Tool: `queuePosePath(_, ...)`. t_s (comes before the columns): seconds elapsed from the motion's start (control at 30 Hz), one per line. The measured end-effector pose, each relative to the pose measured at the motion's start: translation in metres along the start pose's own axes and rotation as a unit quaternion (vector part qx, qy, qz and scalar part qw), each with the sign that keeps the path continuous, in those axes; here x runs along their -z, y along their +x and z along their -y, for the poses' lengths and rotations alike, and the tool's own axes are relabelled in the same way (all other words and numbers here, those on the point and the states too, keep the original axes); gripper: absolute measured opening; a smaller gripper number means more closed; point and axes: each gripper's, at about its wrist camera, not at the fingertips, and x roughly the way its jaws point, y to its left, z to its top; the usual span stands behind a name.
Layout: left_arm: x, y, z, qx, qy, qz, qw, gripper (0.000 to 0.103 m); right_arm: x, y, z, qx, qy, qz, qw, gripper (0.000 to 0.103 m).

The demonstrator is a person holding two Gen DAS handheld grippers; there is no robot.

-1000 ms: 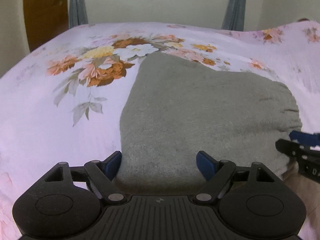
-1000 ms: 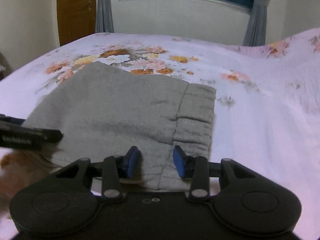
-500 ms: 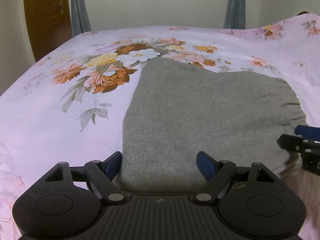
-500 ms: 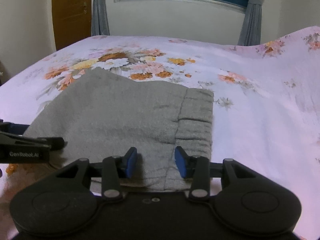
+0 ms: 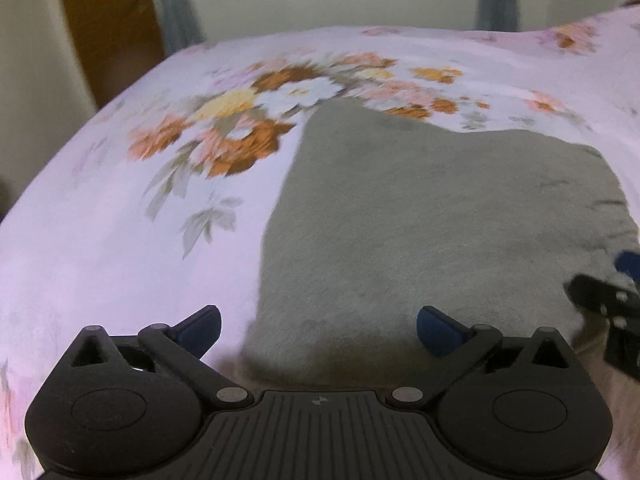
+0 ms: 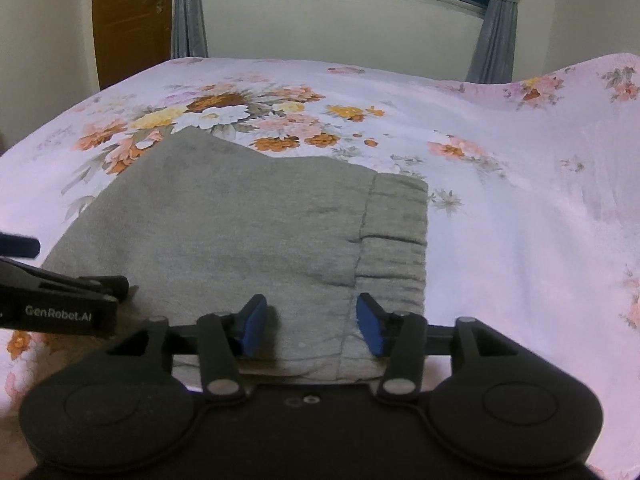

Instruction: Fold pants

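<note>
I see the folded grey pants (image 6: pixel 240 232) on the floral bedsheet (image 6: pixel 520 208); their near edge hides behind my right gripper (image 6: pixel 312 326), whose half-spread jaws just widened, gripping nothing. My left gripper (image 5: pixel 318 326), blurred, just opened wide, empty.

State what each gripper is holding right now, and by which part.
Nothing is held. The left gripper and right gripper have both just been opening; their pads stand clear of the folded grey pants, whose near edge lies between them on the bed.

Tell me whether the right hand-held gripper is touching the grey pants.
Cannot tell. In the right wrist view, the right hand-held gripper, jaws just opening, straddles the pants edge, but pad contact isn't plain.
</note>
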Motion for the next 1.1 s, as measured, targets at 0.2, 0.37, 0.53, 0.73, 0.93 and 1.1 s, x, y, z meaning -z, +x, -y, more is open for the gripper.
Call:
queuePosePath(0.2, 0.0, 0.006, -0.014, 0.015, -0.063, -0.049, 0.9967, 0.103, 0.001, 0.0, -0.001, -0.003, -0.001, 0.001, 1.0, 0.059)
queuePosePath(0.37, 0.009, -0.006, -0.001, -0.002, -0.013, 0.0, 0.9999, 0.103, 0.005, -0.005, -0.005, 0.001, -0.007, 0.009, 1.0, 0.062)
queuePosePath(0.53, 0.009, -0.016, 0.005, 0.006, 0.018, 0.017, 0.9997, 0.103, 0.009, -0.017, -0.004, 0.009, 0.011, 0.028, 1.0, 0.062)
queuePosePath(0.73, 0.008, -0.038, 0.004, 0.01, 0.023, 0.033, 0.9992, 0.103, 0.01, -0.03, -0.004, 0.005, 0.015, 0.024, 1.0, 0.063)
queuePosePath(0.93, 0.013, -0.075, -0.006, 0.017, 0.016, 0.061, 0.9979, 0.103, 0.018, -0.064, 0.003, -0.013, 0.038, 0.037, 0.999, 0.063)
queuePosePath(1.1, 0.024, -0.114, -0.014, 0.029, 0.022, 0.083, 0.9958, 0.103, 0.025, -0.108, 0.002, -0.029, 0.032, 0.063, 0.997, 0.068)
